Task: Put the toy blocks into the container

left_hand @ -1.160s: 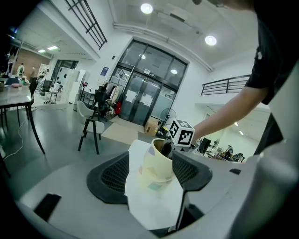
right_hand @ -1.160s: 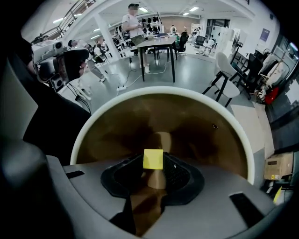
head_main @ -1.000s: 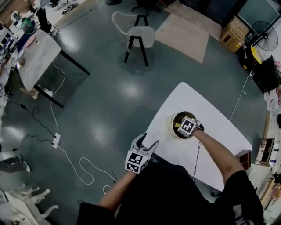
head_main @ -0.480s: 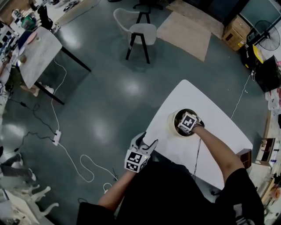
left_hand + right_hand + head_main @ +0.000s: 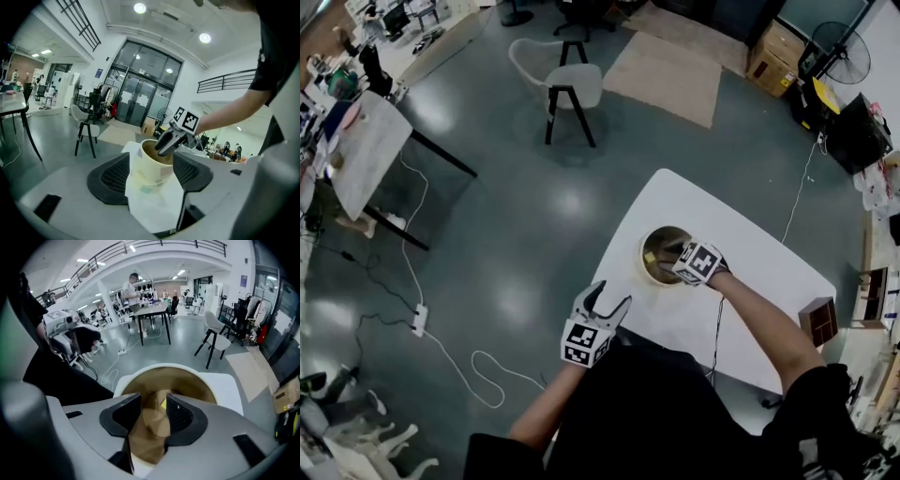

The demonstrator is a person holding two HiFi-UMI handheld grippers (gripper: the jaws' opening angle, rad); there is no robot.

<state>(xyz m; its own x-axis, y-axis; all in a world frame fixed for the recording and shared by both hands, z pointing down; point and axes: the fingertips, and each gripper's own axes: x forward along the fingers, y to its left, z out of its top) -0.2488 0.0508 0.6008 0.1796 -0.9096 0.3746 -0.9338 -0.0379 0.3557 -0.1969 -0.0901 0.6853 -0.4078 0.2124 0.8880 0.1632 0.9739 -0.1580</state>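
Observation:
A cream round container [image 5: 654, 265] stands on the white table [image 5: 727, 220]. My right gripper [image 5: 672, 252] hangs over its right rim and points down into it. In the right gripper view the jaws [image 5: 153, 414] stand open with nothing between the pads. Through the gap a yellow block [image 5: 163, 403] lies on the container's brown floor [image 5: 154, 423]. My left gripper [image 5: 612, 298] is open and empty at the table's near left edge. In the left gripper view the container [image 5: 150, 171] shows beyond its jaws, apart from them, with the right gripper [image 5: 162, 145] dipping into the mouth.
A brown box [image 5: 817, 322] sits near the table's right corner. A white chair [image 5: 572, 86] and a tan floor mat [image 5: 664, 73] lie beyond the table. A white cable [image 5: 483, 370] with a power strip [image 5: 419, 319] trails over the floor at the left.
My right gripper has drawn back from over the container's middle to its right rim, so the inside now shows. The left gripper has hardly moved. The head view has shifted.

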